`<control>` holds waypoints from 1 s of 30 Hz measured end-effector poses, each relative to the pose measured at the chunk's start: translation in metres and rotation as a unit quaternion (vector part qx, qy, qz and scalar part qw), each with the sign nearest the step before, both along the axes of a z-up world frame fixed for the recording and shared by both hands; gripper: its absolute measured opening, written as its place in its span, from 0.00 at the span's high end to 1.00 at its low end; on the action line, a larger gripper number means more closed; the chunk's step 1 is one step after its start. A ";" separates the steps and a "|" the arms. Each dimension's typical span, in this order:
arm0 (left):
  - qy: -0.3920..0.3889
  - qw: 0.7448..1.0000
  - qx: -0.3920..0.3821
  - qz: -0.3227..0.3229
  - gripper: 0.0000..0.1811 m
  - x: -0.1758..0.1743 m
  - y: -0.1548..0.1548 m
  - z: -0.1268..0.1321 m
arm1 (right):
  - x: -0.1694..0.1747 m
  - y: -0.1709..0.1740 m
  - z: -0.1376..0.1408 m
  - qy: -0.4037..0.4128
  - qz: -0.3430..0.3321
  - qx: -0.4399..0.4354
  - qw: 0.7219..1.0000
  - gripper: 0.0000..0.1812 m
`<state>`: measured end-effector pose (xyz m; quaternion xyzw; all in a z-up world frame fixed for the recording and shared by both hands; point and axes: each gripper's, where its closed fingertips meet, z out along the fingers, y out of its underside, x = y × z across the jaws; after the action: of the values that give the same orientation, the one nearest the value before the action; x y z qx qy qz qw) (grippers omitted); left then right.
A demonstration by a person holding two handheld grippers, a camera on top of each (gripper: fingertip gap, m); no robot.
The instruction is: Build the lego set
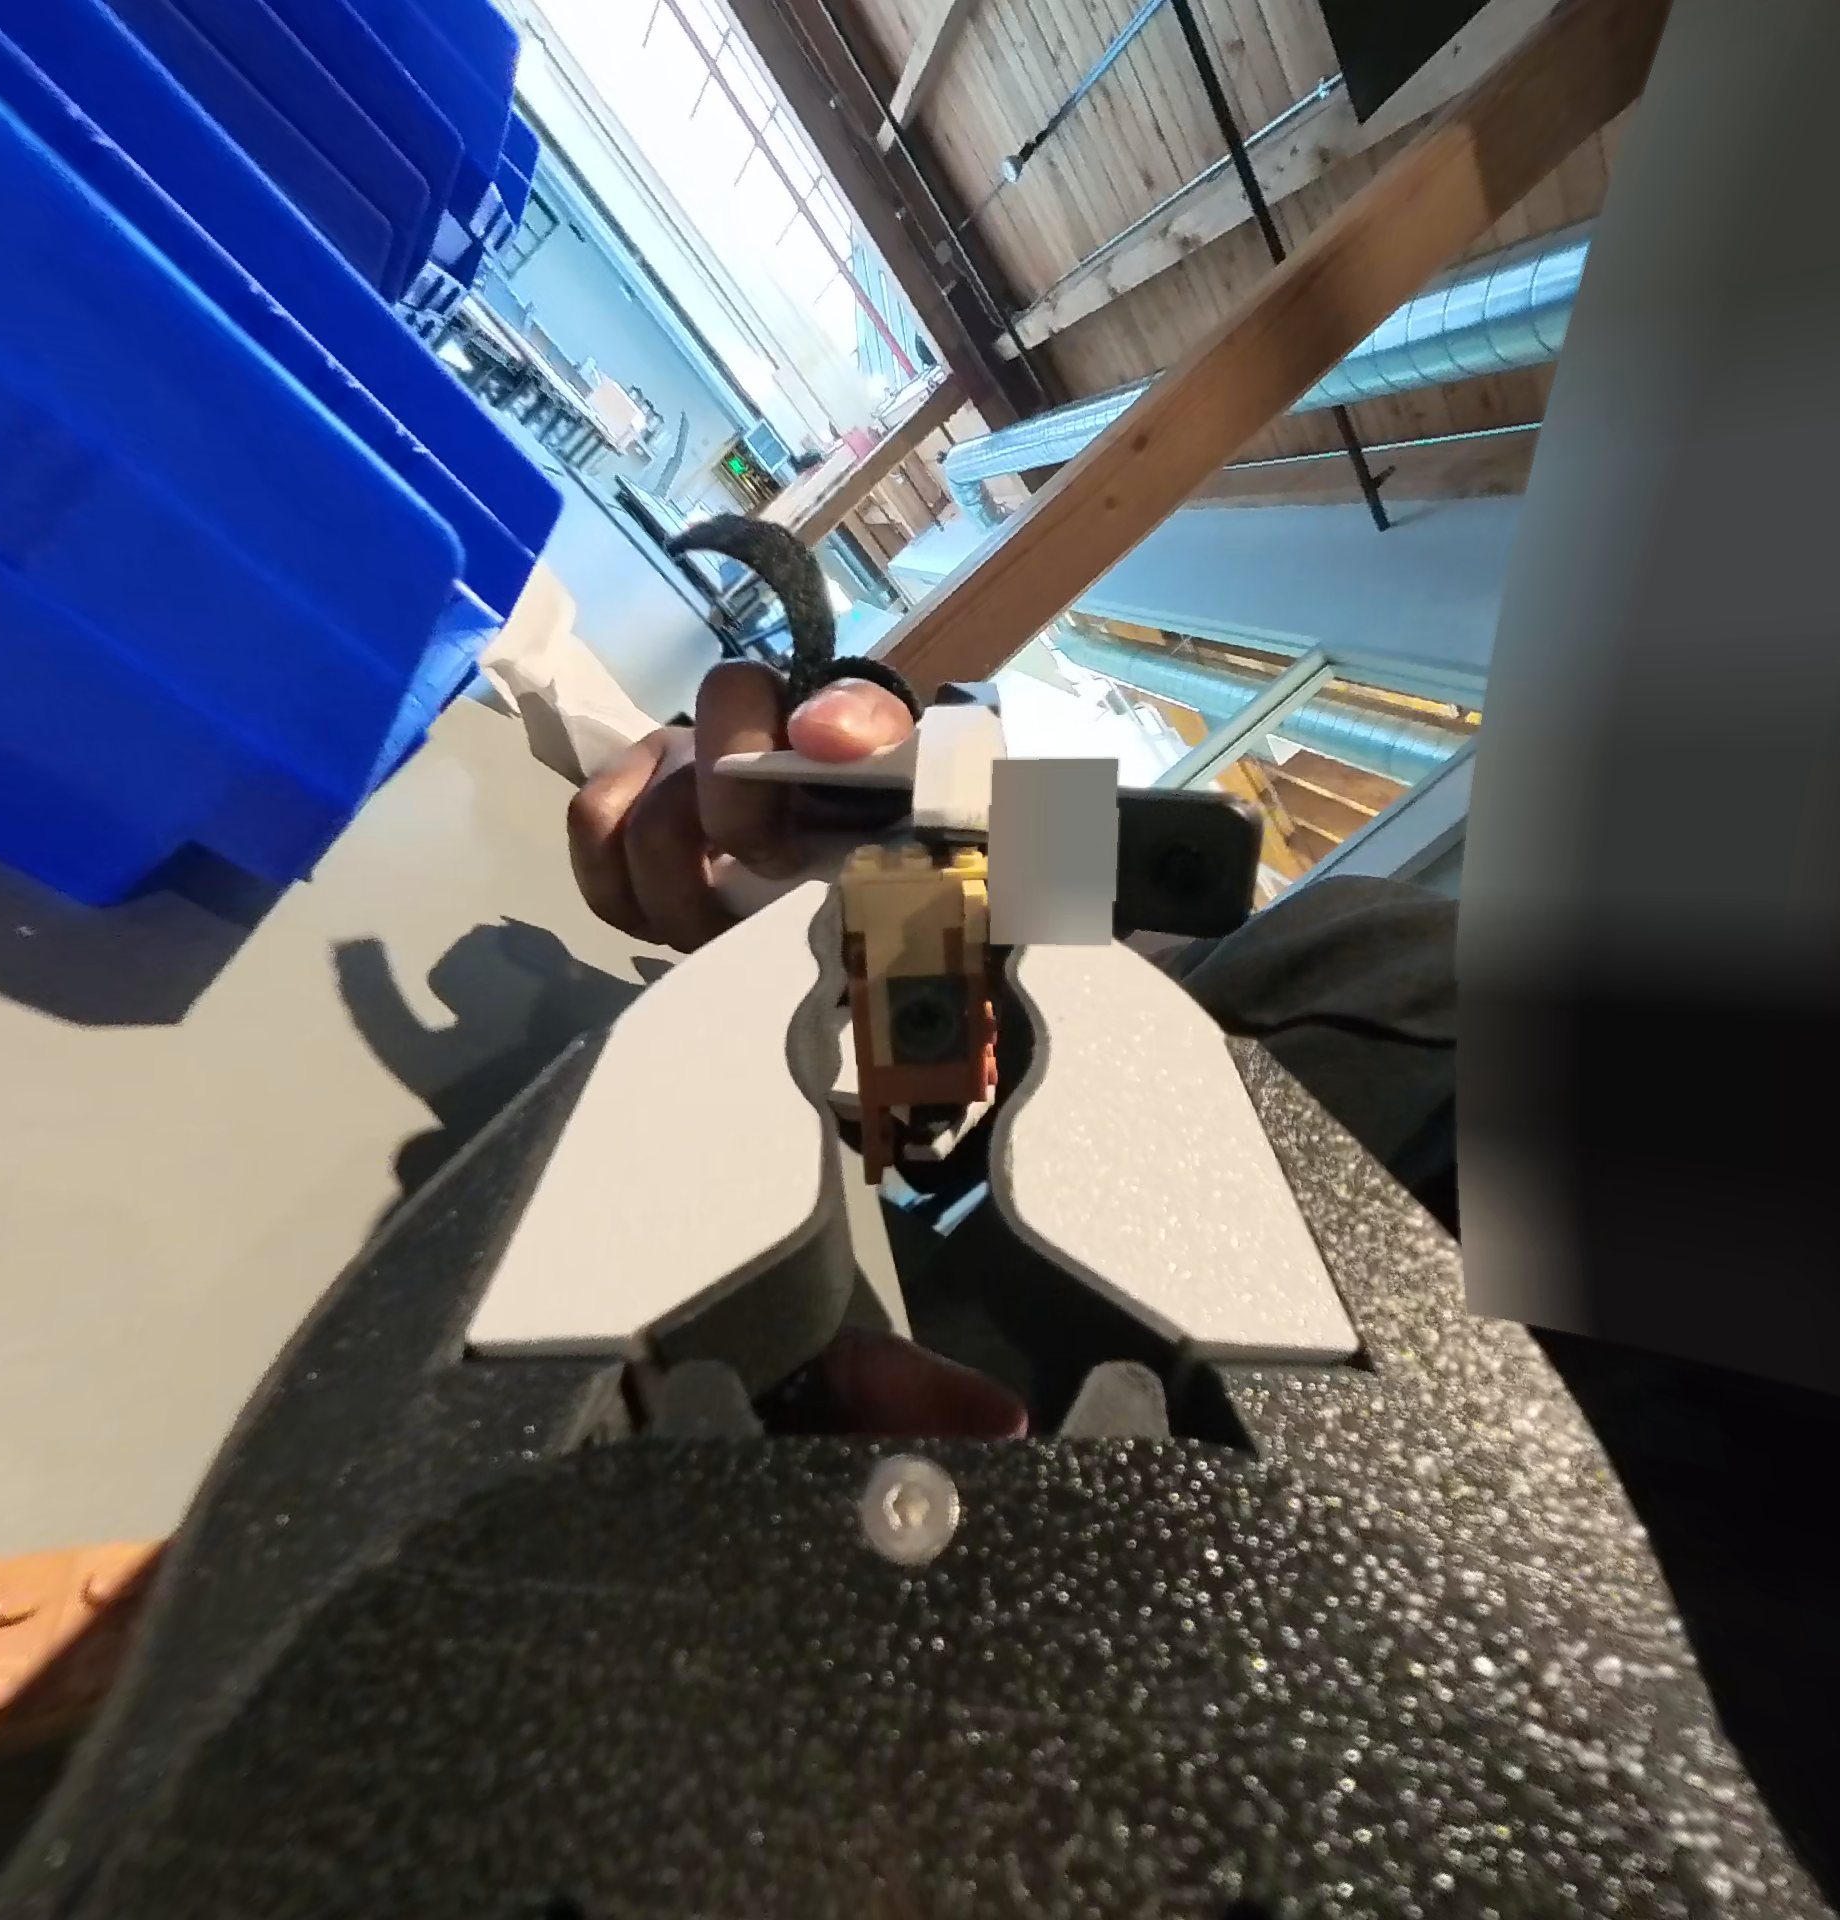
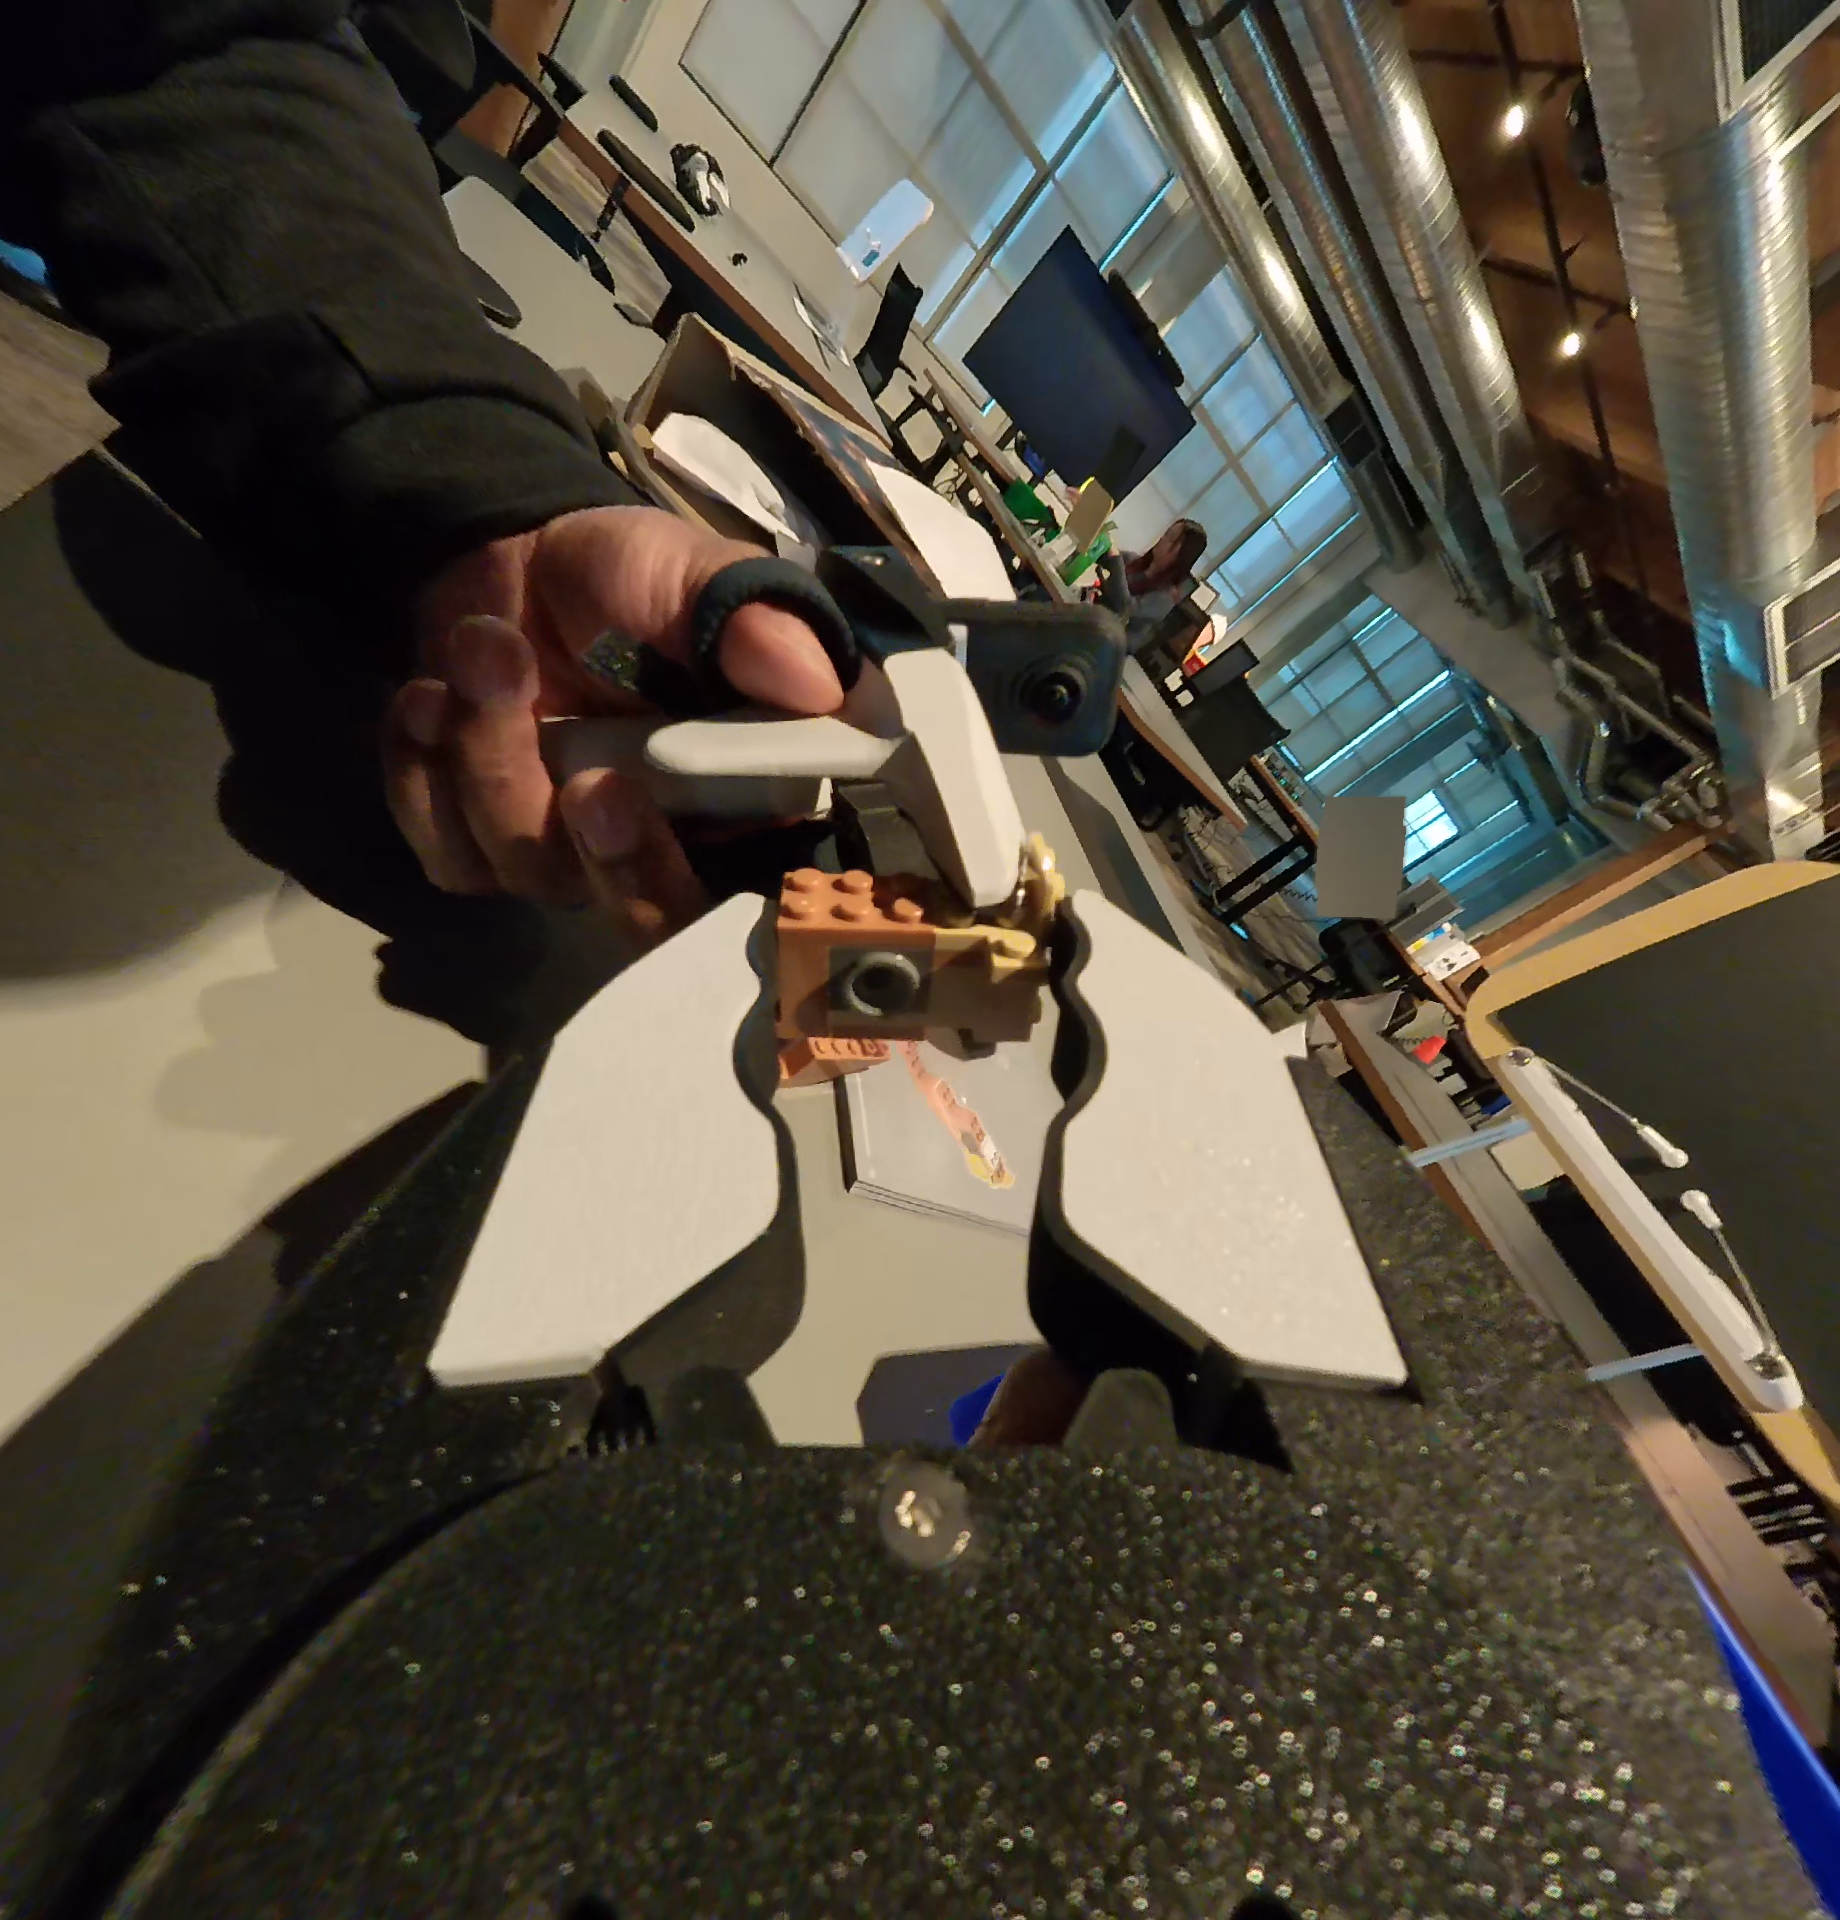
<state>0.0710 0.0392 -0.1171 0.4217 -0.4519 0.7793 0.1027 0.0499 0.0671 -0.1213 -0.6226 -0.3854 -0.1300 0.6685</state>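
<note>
Brown-and-tan lego build hangs above the grey counter, clamped by both the left hand-held gripper and right hand-held gripper; blue bins stand nearby.

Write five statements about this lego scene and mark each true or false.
1. The lego assembly sits between the fingers of the left gripper. True.
2. The assembly is green and white. False: it is brown and tan, with a dark round-holed piece on its side.
3. Blue bins stand on the grey table beside the work. True.
4. The right gripper hangs wide open, far from the assembly. False: its fingers flank the assembly, which fills the gap between them.
5. A booklet lies on the table below the assembly. True.
</note>
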 end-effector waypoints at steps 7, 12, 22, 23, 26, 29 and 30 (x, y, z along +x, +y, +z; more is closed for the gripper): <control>-0.008 1.000 0.016 0.005 0.86 -0.001 0.000 0.000 | -0.002 -0.003 -0.002 -0.016 -0.004 0.010 1.000 0.73; -0.026 0.999 0.030 0.015 0.86 -0.002 0.000 0.001 | -0.001 -0.004 -0.001 -0.031 -0.012 0.018 0.999 0.73; 0.013 0.999 0.011 0.037 0.70 0.012 0.020 0.003 | 0.019 0.006 -0.004 0.203 -0.010 -0.087 0.975 0.73; 0.006 0.999 0.019 0.046 0.68 0.013 0.023 0.004 | 0.021 0.006 -0.002 0.242 -0.001 -0.099 0.965 0.73; -0.043 0.995 0.051 0.077 0.67 0.013 0.036 0.016 | 0.022 0.003 0.007 0.343 0.040 -0.125 0.930 0.73; -0.106 0.984 0.100 0.104 0.67 0.009 0.045 0.029 | 0.026 -0.001 0.015 0.419 0.075 -0.140 0.894 0.73; -0.124 0.979 0.116 0.111 0.67 0.008 0.046 0.032 | 0.028 -0.001 0.017 0.439 0.084 -0.142 0.883 0.73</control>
<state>0.0787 0.0857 -0.0854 0.3786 -0.4984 0.7746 -0.0907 0.0776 0.0656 -0.1041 -0.6693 -0.1177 0.2694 0.6824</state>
